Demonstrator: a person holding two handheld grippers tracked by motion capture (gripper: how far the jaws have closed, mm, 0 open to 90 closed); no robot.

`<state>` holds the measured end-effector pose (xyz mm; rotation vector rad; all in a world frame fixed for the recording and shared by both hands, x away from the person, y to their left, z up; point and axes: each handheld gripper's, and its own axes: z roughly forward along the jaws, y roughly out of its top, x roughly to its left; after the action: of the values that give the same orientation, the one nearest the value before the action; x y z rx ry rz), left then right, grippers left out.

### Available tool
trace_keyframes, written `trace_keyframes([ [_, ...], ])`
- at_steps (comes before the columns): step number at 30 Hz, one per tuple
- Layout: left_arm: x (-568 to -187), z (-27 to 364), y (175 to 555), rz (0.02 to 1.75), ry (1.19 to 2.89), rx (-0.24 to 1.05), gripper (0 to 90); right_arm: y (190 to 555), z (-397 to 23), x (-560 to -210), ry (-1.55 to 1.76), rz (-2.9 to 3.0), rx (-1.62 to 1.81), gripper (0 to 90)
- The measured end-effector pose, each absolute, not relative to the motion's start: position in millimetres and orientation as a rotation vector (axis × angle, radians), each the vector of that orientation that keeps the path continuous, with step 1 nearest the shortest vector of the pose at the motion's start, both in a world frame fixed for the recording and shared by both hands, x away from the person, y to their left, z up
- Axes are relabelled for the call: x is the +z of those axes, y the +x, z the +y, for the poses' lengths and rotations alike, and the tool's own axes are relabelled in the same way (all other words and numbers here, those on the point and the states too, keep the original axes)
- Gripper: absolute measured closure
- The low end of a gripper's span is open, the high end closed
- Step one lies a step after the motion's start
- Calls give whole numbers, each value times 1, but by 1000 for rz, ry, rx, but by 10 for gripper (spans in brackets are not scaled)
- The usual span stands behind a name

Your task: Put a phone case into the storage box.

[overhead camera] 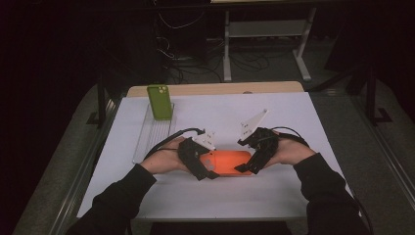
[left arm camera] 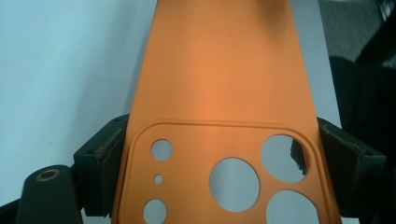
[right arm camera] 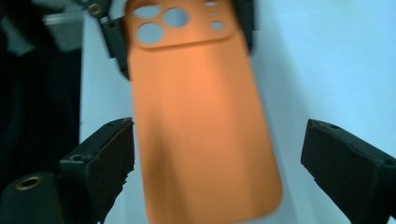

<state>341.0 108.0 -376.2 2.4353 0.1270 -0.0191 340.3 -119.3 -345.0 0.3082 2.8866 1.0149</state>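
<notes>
An orange phone case (overhead camera: 228,162) lies flat, back up, on the white table sheet between my two grippers. My left gripper (overhead camera: 203,165) is shut on its camera-cutout end; in the left gripper view both pads press the case (left arm camera: 219,79) at its long edges, and the left gripper (left arm camera: 222,135) holds it across its width. My right gripper (overhead camera: 248,162) stands open around the plain end. In the right gripper view the case (right arm camera: 201,126) lies between the jaws of the right gripper (right arm camera: 219,135), with a gap at the right pad.
A green phone case (overhead camera: 160,102) stands upright at the far end of a clear tray (overhead camera: 147,139) on the left of the white sheet (overhead camera: 293,112). A wooden table edge (overhead camera: 220,88) runs behind. Desk legs and cables lie beyond.
</notes>
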Motion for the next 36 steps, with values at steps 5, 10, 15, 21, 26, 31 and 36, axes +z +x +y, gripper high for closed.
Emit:
trace_keyframes([
  [5, -383, 108, 338, 256, 2440, 26, 153, 342, -138, -353, 488, 2832, 1041, 73],
  [10, -389, 110, 339, 400, 2432, 57, 153, 337, -152, -360, 698, 2726, 1114, 96],
  [15, -392, 117, 341, 527, 2414, 89, 153, 331, -161, -368, 842, 2646, 1198, 64],
  [21, -389, 128, 346, 601, 2391, 132, 153, 323, -160, -383, 977, 2557, 1235, 34],
  [26, -387, 133, 347, 613, 2390, 128, 153, 314, -146, -396, 1012, 2484, 1214, 23],
  [31, -386, 136, 347, 622, 2390, 131, 152, 312, -139, -407, 1055, 2404, 1231, 27],
  [36, -385, 138, 349, 647, 2380, 142, 152, 312, -137, -411, 1061, 2361, 1251, 23],
])
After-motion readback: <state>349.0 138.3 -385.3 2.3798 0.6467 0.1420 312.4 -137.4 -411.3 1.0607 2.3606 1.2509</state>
